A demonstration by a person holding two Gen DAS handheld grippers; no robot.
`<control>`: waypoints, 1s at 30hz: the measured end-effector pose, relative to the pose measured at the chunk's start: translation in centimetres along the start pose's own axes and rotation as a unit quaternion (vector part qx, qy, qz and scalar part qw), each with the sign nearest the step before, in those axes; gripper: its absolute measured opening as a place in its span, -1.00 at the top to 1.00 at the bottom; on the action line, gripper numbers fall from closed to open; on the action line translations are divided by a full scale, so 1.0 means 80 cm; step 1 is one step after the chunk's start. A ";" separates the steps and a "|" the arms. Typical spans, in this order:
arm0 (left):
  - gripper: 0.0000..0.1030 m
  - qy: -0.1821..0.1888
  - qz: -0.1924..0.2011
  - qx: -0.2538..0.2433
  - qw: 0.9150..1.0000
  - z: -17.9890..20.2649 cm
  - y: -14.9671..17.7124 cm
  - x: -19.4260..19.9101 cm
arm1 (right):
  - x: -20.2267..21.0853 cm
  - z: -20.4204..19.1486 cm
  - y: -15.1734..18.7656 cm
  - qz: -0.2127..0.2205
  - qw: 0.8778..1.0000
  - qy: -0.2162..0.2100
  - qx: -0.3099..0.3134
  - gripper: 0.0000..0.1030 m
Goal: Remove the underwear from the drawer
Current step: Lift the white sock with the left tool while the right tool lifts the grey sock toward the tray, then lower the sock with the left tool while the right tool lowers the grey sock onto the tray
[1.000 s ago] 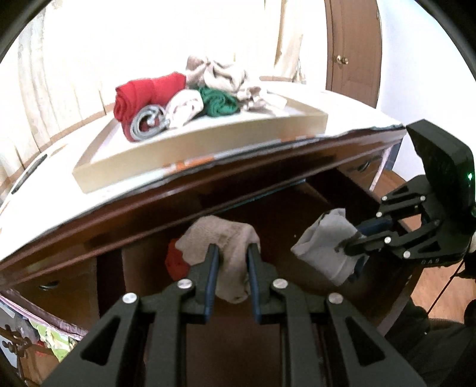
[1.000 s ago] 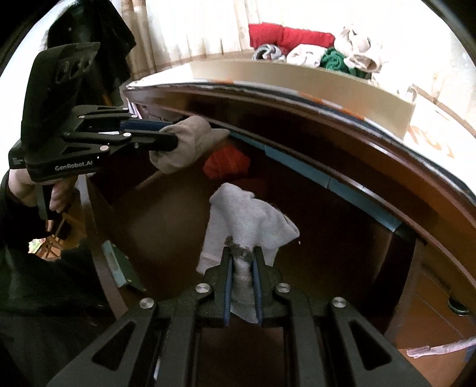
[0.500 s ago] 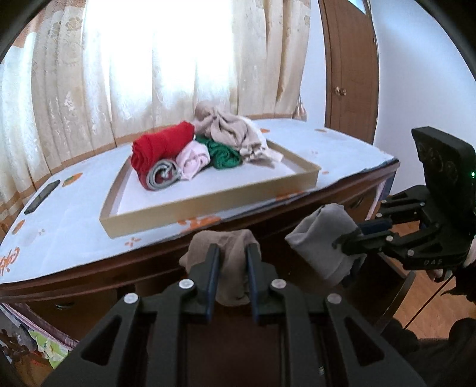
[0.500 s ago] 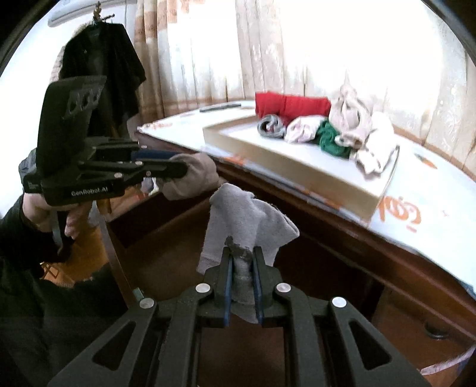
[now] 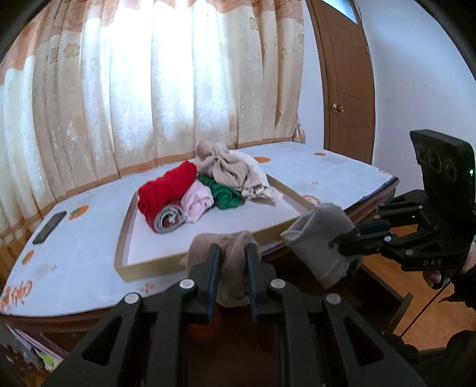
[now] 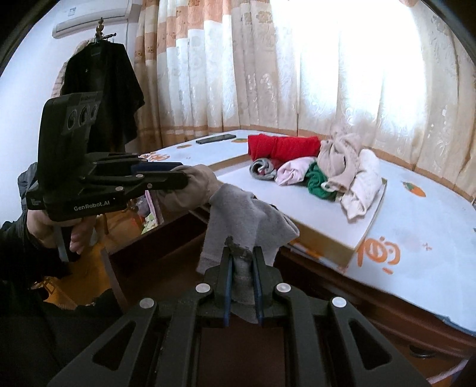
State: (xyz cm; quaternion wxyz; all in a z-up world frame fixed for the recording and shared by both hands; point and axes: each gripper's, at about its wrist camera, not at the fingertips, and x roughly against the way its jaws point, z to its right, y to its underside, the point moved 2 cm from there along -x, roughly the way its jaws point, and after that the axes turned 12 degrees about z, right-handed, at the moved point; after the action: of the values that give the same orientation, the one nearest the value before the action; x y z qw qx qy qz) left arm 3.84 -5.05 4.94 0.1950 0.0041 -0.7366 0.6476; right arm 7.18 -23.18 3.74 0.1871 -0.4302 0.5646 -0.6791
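We held a beige garment (image 5: 230, 262) in the left gripper (image 5: 231, 262) and a grey one (image 6: 244, 220) in the right gripper (image 6: 241, 262), fingers clamped; next, we judged, both belonged in the tray (image 5: 148, 265).

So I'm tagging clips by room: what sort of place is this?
Probably a bedroom at home: long patterned curtains over a bright window, a dark coat hanging by a wall air conditioner, and rolled underwear in a tray on a wooden dresser.
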 end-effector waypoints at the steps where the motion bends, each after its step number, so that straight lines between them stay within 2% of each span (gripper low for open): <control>1: 0.71 -0.002 0.002 -0.003 1.000 -0.001 -0.004 -0.002 | 0.000 0.002 -0.004 0.003 1.000 0.003 0.001 0.74; 14: 0.71 -0.005 0.013 -0.031 0.999 -0.007 -0.048 -0.046 | -0.011 0.043 -0.044 0.025 0.999 0.028 -0.006 0.74; 30: 0.71 -0.008 -0.013 -0.047 0.999 -0.012 -0.064 -0.127 | -0.058 0.095 -0.056 0.007 0.998 0.060 -0.036 0.74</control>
State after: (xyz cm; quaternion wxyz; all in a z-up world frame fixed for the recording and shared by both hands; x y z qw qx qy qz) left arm 14.80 -7.46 6.93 0.1975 0.0102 -0.7678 0.6094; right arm 16.87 -23.02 6.08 0.1423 -0.3914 0.6022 -0.6811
